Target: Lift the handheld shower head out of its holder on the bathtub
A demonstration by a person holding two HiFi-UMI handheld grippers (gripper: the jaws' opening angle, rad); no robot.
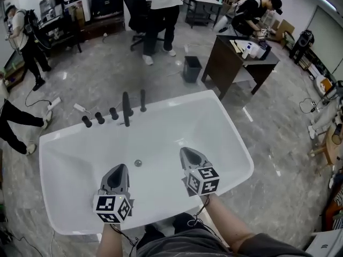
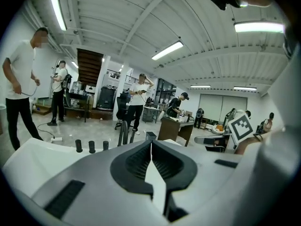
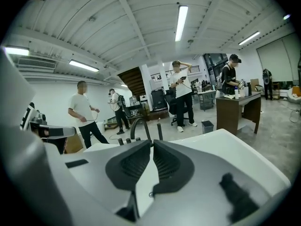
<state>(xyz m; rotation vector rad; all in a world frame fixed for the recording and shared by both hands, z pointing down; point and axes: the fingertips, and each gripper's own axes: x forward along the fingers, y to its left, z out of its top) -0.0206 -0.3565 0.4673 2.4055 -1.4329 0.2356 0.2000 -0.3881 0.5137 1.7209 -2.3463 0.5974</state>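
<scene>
The white bathtub (image 1: 225, 116) lies across the head view. The black handheld shower head (image 1: 142, 100) stands upright in its holder on the far rim, just right of the black faucet spout (image 1: 126, 109). Both grippers hover over the tub's near half, well short of that rim. My left gripper (image 1: 119, 171) is shut with nothing in it, and so is my right gripper (image 1: 189, 152). In the left gripper view the left gripper (image 2: 150, 145) points toward the faucet and shower head (image 2: 132, 135). In the right gripper view the shower head (image 3: 160, 131) rises just beyond the right gripper (image 3: 152, 142).
Three black knobs (image 1: 99, 118) line the rim left of the faucet. A drain (image 1: 138, 163) sits in the tub floor. Beyond the tub stand a black bin (image 1: 191, 68), a dark desk (image 1: 236, 60) and several people.
</scene>
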